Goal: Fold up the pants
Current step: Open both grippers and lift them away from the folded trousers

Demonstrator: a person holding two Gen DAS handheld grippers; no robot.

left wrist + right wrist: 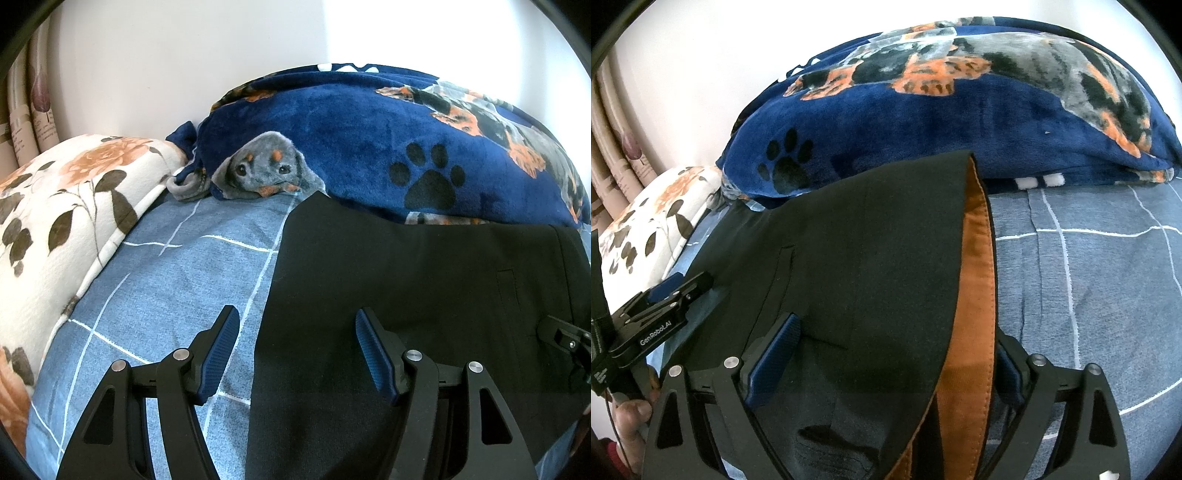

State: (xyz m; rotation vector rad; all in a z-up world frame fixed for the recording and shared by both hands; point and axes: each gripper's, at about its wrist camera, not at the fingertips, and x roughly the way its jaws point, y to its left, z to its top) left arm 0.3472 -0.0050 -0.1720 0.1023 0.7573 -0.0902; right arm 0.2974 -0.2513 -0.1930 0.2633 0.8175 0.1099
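A light-blue bedsheet with a white grid (177, 280) is spread beneath both grippers, with a navy plush blanket printed with dogs and paw marks (369, 140) heaped just beyond them. The black fabric pants with an orange-lined waistband (871, 236) are laid flat on the sheet, their left edge running between the released fingers of the left gripper (297, 332). The waistband end is straddled by the right gripper (897, 350), its jaws spread wide with nothing pinched.

Matt black cloth pants (406, 266) beside a plush fleece blanket (351, 140).
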